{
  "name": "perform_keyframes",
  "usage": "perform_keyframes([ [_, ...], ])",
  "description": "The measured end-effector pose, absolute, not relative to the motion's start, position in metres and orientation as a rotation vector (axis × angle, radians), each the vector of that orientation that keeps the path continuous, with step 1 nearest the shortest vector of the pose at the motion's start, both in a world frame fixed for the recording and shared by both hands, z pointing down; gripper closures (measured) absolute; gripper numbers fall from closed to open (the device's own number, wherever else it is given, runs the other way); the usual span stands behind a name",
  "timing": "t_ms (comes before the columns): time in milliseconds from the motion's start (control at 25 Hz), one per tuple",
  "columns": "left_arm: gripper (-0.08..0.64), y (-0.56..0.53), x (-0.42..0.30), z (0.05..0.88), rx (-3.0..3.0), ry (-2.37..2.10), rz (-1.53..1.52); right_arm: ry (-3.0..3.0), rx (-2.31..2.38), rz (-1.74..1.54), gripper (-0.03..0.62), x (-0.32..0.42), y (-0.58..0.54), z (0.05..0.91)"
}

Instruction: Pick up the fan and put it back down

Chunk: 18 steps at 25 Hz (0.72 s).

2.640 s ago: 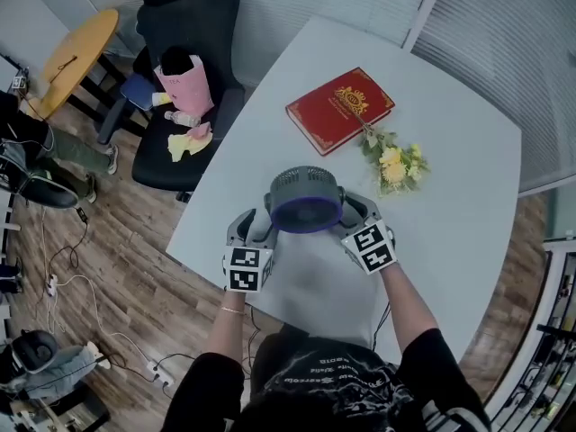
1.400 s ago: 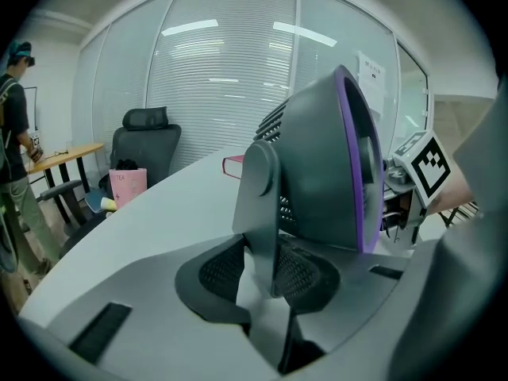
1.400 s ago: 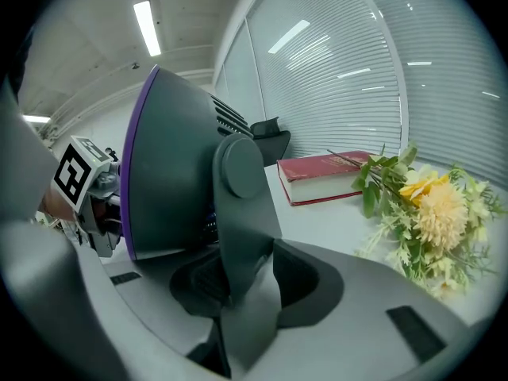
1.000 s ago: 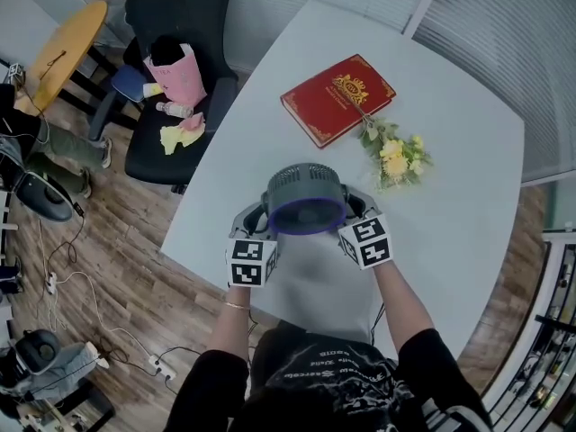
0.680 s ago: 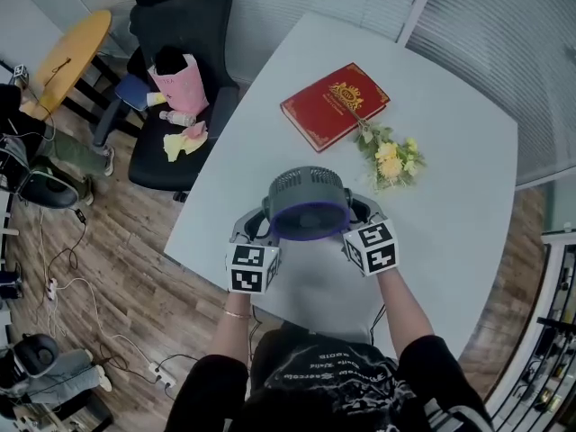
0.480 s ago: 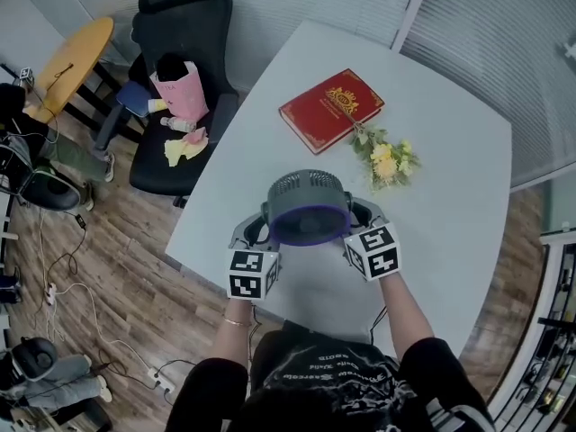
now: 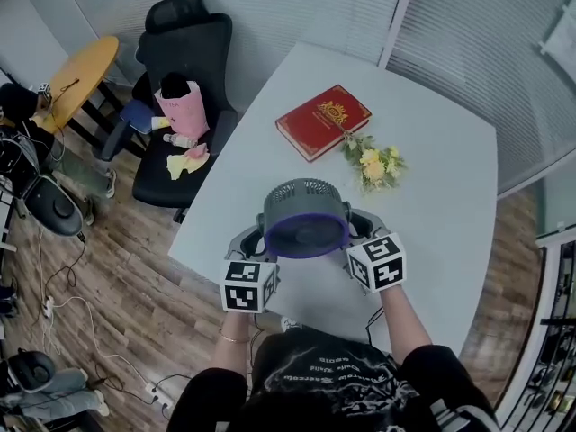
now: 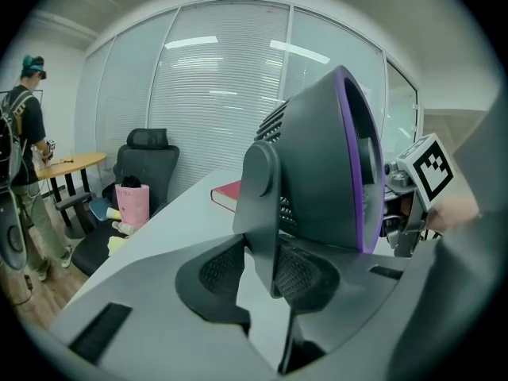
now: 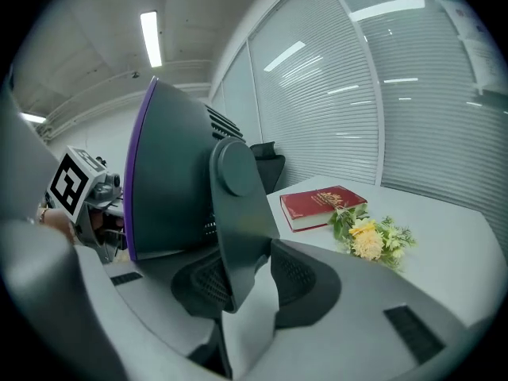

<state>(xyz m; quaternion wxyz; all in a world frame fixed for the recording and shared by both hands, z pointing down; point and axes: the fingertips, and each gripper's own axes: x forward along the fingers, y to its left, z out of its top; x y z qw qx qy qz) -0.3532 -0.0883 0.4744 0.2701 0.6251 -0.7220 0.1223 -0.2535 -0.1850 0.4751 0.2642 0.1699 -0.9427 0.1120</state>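
A dark grey fan [image 7: 306, 219] with a purple front ring hangs above the white table [image 7: 450, 178], its face turned up toward me. My left gripper [image 7: 256, 239] is shut on the fan's left side arm [image 8: 258, 205], which sits between its pads. My right gripper [image 7: 360, 229] is shut on the opposite side arm [image 9: 238, 213]. In the left gripper view the fan [image 8: 317, 173] fills the middle, above the left gripper [image 8: 262, 272]. The right gripper view shows the fan [image 9: 175, 181] from its other side, above the right gripper [image 9: 242, 280].
A red book [image 7: 322, 121] and a bunch of yellow flowers [image 7: 371, 165] lie on the table beyond the fan. A black office chair [image 7: 184, 52] with a pink bag [image 7: 180, 102] stands left of the table. A person [image 8: 24, 173] stands by a small yellow table [image 7: 81, 66].
Both grippers have risen together with the fan held between them; it now sits higher off the table and looks larger in the head view.
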Motion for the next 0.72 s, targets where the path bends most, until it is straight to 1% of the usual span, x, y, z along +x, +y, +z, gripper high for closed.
perform_keyframes([
  [320,0.459,-0.05,-0.324,0.456,1.726,-1.928,0.336,-2.539,0.484,0.214,0.477,-0.224,-0.144,0.453],
  [720,0.459,-0.002,-0.284,0.438,1.783,-1.902,0.362,-2.552,0.551,0.24,0.477,-0.179,-0.09,0.437],
])
